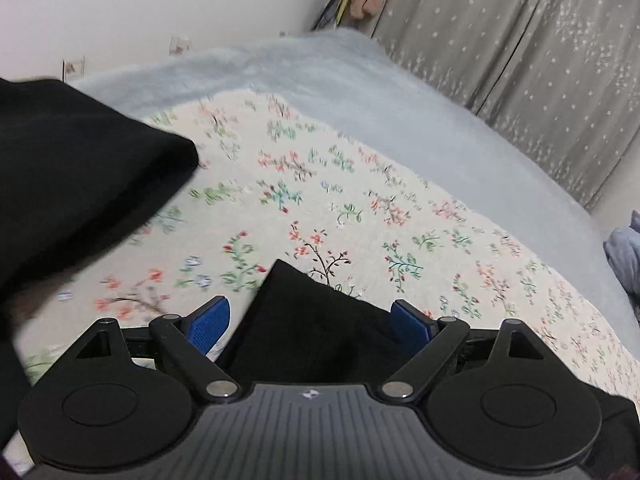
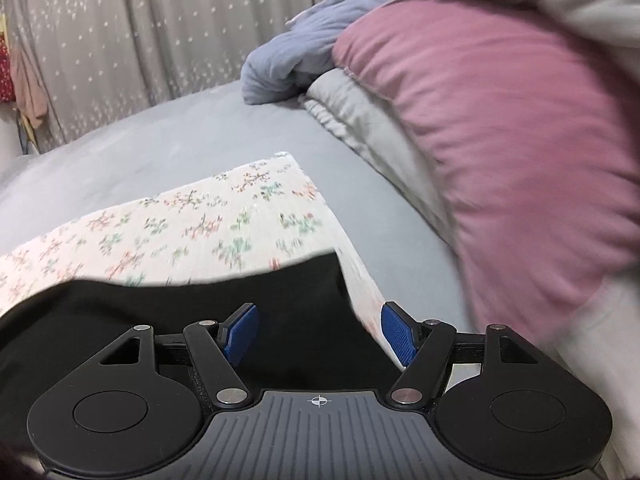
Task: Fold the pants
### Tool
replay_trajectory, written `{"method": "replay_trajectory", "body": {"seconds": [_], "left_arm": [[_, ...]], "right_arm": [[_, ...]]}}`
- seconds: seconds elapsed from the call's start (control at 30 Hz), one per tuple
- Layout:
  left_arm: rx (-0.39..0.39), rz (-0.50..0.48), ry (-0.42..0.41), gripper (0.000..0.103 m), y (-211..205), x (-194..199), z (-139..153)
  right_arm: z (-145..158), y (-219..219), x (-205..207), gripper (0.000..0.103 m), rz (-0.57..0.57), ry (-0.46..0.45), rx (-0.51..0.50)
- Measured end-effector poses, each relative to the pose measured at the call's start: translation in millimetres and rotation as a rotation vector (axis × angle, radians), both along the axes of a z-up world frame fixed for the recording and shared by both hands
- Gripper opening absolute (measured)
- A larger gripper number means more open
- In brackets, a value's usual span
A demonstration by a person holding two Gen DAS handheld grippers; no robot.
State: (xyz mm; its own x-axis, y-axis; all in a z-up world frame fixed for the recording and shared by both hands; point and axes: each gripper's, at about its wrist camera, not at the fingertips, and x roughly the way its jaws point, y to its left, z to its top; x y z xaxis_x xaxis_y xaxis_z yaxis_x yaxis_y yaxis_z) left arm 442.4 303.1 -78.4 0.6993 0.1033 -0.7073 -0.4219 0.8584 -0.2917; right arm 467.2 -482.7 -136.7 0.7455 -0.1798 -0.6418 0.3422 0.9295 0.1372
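Left wrist view has the left gripper with its fingers spread wide, a corner of the black pants poking up between them but not pinched. More black cloth sits at far left on the floral sheet. Right gripper is spread too — pants edge under it, nothing clamped. A pink pillow crowds the right side, with a blue garment and star-print curtain beyond.

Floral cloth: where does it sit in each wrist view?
Left wrist: the floral cloth fills the centre, with black pants on its left part.
Right wrist: the cloth lies left of centre, ahead of the pants.
Shared landmark: the star-patterned grey curtain.
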Motion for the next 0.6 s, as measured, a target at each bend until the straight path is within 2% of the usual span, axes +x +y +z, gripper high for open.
{"method": "replay_trajectory", "body": {"seconds": [0.1,0.17,0.2,0.23,0.27,0.3,0.33,0.37,0.47,0.6], "left_arm": [[-0.024,0.017,0.038,0.078,2,15,-17],[0.005,0.022,0.027,0.078,-2,20,-22],[0.025,0.015,0.019,0.078,-6,23,-21],[0.049,0.007,0.018,0.071,-10,25,-21],[0.083,-0.001,0.023,0.049,-15,29,-21],[0.12,-0.008,0.031,0.04,-21,30,-22],[0.129,-0.022,0.035,0.025,-24,32,-23],[0.147,-0.048,0.036,0.011,-29,33,-23],[0.193,-0.053,0.017,0.004,-35,34,-14],[0.162,-0.004,-0.087,0.003,-22,35,11]], "right_arm": [[-18,-13,36,0.067,-0.017,0.03,0.013],[-31,-20,56,0.064,-0.029,0.056,0.017],[-37,-22,64,0.058,-0.025,0.071,0.019],[-41,-23,71,0.045,-0.011,0.081,0.023],[-45,-20,77,0.036,0.011,0.087,0.01],[-48,-15,81,0.019,0.034,0.089,-0.028],[-49,-11,83,0.01,0.053,0.086,-0.059],[-49,-7,85,0.006,0.068,0.077,-0.08],[-37,-4,83,0.003,0.038,0.025,-0.127],[-1,-5,83,0.002,-0.004,-0.088,-0.181]]}}
